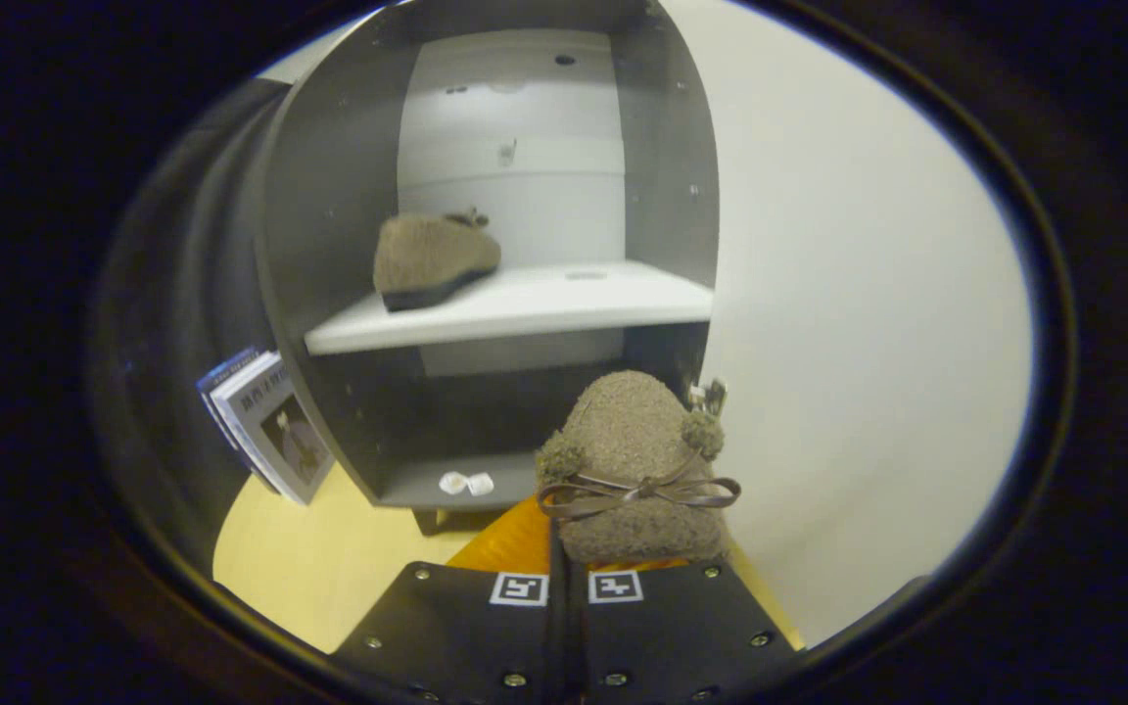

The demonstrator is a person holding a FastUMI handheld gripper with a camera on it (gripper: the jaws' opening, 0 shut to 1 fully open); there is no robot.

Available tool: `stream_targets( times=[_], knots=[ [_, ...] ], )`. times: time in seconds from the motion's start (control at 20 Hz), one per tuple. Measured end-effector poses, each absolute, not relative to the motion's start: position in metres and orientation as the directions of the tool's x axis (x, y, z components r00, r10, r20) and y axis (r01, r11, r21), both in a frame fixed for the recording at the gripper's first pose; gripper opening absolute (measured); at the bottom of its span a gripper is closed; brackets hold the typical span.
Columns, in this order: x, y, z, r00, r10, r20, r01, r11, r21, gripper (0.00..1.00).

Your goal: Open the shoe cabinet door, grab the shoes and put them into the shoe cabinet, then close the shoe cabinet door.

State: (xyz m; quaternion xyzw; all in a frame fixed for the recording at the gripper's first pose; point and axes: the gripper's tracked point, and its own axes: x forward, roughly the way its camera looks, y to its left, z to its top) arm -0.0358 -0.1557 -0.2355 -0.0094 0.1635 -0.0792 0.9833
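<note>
My tongs (569, 563) are drawn together, their two plates nearly meeting with only a thin dark seam between them, and they are clamped on a shoe (631, 460). The shoe is a fuzzy brown slipper, held by its near end just ahead of my fingertips, with its toe pointing away from me toward the cabinet (486, 264). A thin ribbon bow (637, 493) lies across the top of the slipper, and two small pompoms sit either side of it. I cannot see exactly where my fingers (662, 617) press, because the slipper hides the contact.

Beyond the slipper stands the open cabinet, dark grey inside with a pale back panel. A white shelf (525, 304) crosses its middle. A second shoe (432, 259), matching the one I hold, rests on the left part of that shelf. The slipper I hold is in front of the lower compartment, near its right side. Two small white bits (466, 483) lie on the cabinet's bottom board.

The door (868, 323), white and wide, stands open just right of the cabinet. Left of the cabinet, some books (270, 426) lean against its side. The floor (329, 558) below is pale yellow wood.
</note>
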Motion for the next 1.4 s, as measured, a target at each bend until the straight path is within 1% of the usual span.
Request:
stream_targets(
  times=[0.1,0.35,0.7,0.85,1.05,1.25,1.4],
  knots=[
    [-0.023,-0.148,-0.203,0.948,-0.156,-0.278,0.15,0.988,-0.042,0.01],
    [0.026,-0.137,-0.143,0.963,-0.154,-0.22,0.149,0.988,-0.04,0.01],
    [0.121,-0.14,-0.086,0.97,-0.168,-0.175,0.158,0.985,-0.068,0.01],
    [0.16,-0.145,-0.085,0.967,-0.168,-0.191,0.157,0.985,-0.073,0.01],
    [0.2,-0.15,-0.102,0.961,-0.164,-0.225,0.153,0.986,-0.064,0.01],
    [0.223,-0.158,-0.132,0.937,-0.16,-0.309,0.15,0.987,-0.058,0.01],
    [0.233,-0.16,-0.139,0.927,-0.164,-0.336,0.15,0.986,-0.069,0.01]
  ],
)
